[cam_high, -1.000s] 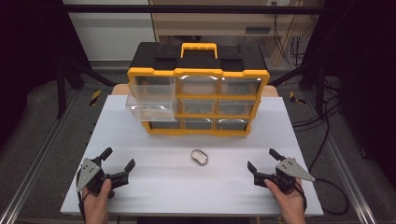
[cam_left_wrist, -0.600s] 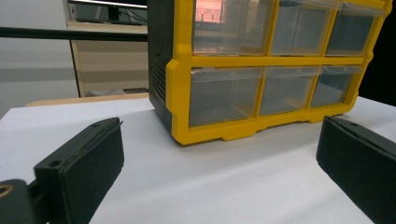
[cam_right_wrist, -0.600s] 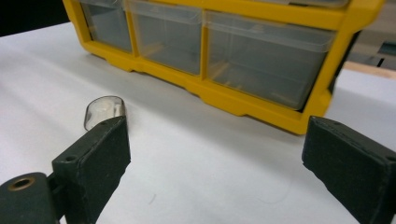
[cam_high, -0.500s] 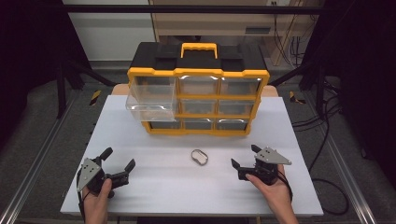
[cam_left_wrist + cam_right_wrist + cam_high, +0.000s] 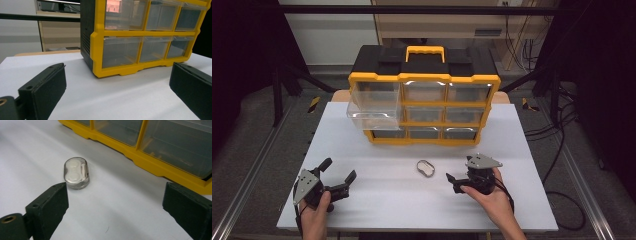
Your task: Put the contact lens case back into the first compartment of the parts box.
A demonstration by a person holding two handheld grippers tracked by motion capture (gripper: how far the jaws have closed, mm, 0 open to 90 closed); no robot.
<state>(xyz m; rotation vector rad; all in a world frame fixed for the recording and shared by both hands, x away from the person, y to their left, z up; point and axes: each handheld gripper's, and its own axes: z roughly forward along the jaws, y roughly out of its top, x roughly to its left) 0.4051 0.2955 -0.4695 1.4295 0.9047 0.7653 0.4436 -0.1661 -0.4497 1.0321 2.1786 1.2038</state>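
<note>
Right tongs (image 5: 457, 179) have moved in from the right edge of the table (image 5: 522, 200) toward the middle since 1.0 s ago, and a little further left than 0.5 s ago — now near the small clear case (image 5: 426, 168), just to its right and not touching. Left tongs (image 5: 339, 176) unchanged, same spot near the front-left corner. Case and organizer have not moved.

Both tongs are wide open and hold nothing. In the right gripper view the case (image 5: 76, 172) lies flat on the table just beyond the tip of the jaw at that view's left, outside the gap between the 2 jaws, with 2 white round shapes visible through its clear lid. In the left gripper view the jaws frame bare table and the organizer's (image 5: 140, 42) lower corner.

Yellow-and-black drawer organizer (image 5: 424, 97) stands at the back centre of the table — 3 columns of clear drawers, 1 drawer (image 5: 369, 116) in the left column pulled out and overhanging the table. Its yellow base runs close behind the case in the right gripper view.

Open room: broad bare white surface between the 2 tongs and in front of the organizer; strips of table free on both sides of the organizer. Left tongs sit close to the front edge, the right hand (image 5: 492, 197) too.
</note>
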